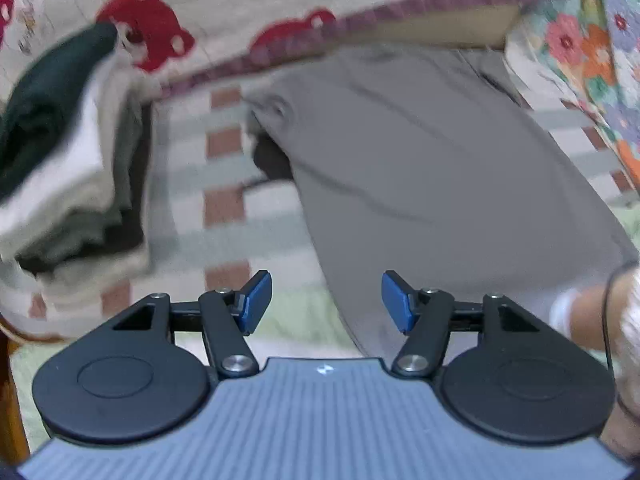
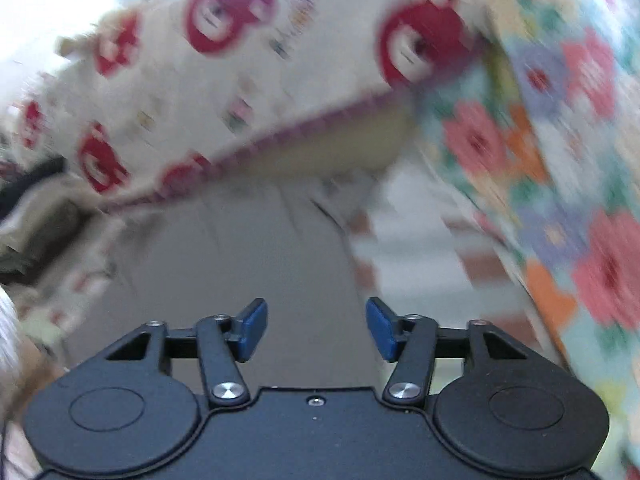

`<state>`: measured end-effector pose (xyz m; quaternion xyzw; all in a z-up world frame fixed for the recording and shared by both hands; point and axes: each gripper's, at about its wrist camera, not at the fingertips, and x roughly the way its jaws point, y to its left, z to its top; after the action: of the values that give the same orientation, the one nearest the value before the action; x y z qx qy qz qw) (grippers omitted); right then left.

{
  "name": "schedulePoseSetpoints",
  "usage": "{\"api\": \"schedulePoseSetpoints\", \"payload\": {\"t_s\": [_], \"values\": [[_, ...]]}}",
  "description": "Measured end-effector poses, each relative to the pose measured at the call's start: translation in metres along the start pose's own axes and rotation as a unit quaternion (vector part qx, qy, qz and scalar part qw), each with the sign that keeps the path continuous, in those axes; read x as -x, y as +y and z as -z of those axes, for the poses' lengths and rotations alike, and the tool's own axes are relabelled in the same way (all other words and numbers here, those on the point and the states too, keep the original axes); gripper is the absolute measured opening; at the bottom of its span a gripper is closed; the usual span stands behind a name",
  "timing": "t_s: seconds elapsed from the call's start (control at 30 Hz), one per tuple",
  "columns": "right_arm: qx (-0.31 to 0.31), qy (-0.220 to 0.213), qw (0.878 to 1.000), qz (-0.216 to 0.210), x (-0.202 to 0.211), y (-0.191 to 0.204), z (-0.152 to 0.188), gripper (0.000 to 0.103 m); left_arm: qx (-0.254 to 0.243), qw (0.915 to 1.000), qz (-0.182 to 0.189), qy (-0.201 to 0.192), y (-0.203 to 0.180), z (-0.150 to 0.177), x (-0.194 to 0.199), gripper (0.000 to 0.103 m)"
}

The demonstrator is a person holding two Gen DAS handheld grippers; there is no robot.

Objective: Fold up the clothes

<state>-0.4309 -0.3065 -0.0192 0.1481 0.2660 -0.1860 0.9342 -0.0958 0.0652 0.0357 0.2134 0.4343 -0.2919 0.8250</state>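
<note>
A grey garment [image 1: 420,168] lies folded lengthwise on the checked bed sheet [image 1: 224,204], running from near the far pillow down toward me. My left gripper [image 1: 326,302] hangs above its near end, jaws apart, blue pads [image 1: 256,300] bare. In the right wrist view the same grey garment [image 2: 248,264] stretches away under my right gripper [image 2: 316,328], which also stands open with nothing between its pads [image 2: 380,328]. Both views are blurred.
A stack of folded clothes [image 1: 68,184], dark green on top, sits at the left. A cream pillow with red bears [image 1: 200,8] lies across the back, and a floral quilt [image 2: 560,160] rises on the right. A hand [image 1: 592,316] shows at the right edge.
</note>
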Motion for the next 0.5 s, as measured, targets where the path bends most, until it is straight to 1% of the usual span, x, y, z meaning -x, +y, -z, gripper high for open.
{"api": "schedulePoseSetpoints", "payload": {"t_s": [0.03, 0.1, 0.13, 0.17, 0.23, 0.27, 0.3, 0.33, 0.37, 0.4, 0.43, 0.47, 0.5], "values": [[0.004, -0.004, 1.000, -0.015, -0.014, 0.006, -0.011, 0.069, 0.000, 0.9997, -0.017, -0.015, 0.001, -0.004, -0.008, 0.060], [0.011, -0.013, 0.999, -0.046, -0.041, 0.019, -0.033, 0.069, 0.004, 0.9977, -0.045, -0.051, 0.006, -0.017, -0.030, 0.060], [0.027, -0.024, 0.998, -0.055, -0.056, 0.032, -0.042, 0.069, 0.011, 0.9955, -0.061, -0.072, 0.010, -0.024, -0.041, 0.060], [0.043, -0.036, 0.996, -0.064, -0.070, 0.045, -0.052, 0.069, 0.026, 0.9933, -0.068, -0.089, 0.015, -0.031, -0.051, 0.060], [0.105, -0.099, 0.986, -0.086, -0.091, 0.082, -0.072, 0.069, 0.059, 0.9881, -0.075, -0.121, 0.025, -0.046, -0.073, 0.060], [0.149, -0.104, 0.978, -0.105, -0.106, 0.105, -0.085, 0.067, 0.083, 0.9861, -0.063, -0.129, 0.034, -0.053, -0.084, 0.060], [0.192, -0.109, 0.967, -0.123, -0.120, 0.129, -0.098, 0.065, 0.112, 0.9836, -0.043, -0.134, 0.046, -0.061, -0.097, 0.060], [0.220, -0.101, 0.960, -0.141, -0.135, 0.148, -0.110, 0.063, 0.139, 0.9811, -0.023, -0.132, 0.058, -0.069, -0.112, 0.060], [0.237, -0.083, 0.954, -0.165, -0.153, 0.168, -0.122, 0.057, 0.165, 0.9780, -0.005, -0.127, 0.069, -0.077, -0.128, 0.059], [0.244, -0.055, 0.950, -0.187, -0.172, 0.186, -0.133, 0.053, 0.191, 0.9739, 0.013, -0.122, 0.080, -0.085, -0.143, 0.058], [0.252, -0.020, 0.947, -0.200, -0.196, 0.206, -0.143, 0.041, 0.209, 0.9710, 0.025, -0.113, 0.088, -0.093, -0.159, 0.055], [0.263, 0.013, 0.942, -0.207, -0.219, 0.224, -0.150, 0.013, 0.223, 0.9691, 0.032, -0.100, 0.095, -0.101, -0.176, 0.048], [0.270, 0.041, 0.939, -0.208, -0.242, 0.238, -0.153, 0.001, 0.235, 0.9676, 0.030, -0.087, 0.101, -0.108, -0.193, 0.043]]}}
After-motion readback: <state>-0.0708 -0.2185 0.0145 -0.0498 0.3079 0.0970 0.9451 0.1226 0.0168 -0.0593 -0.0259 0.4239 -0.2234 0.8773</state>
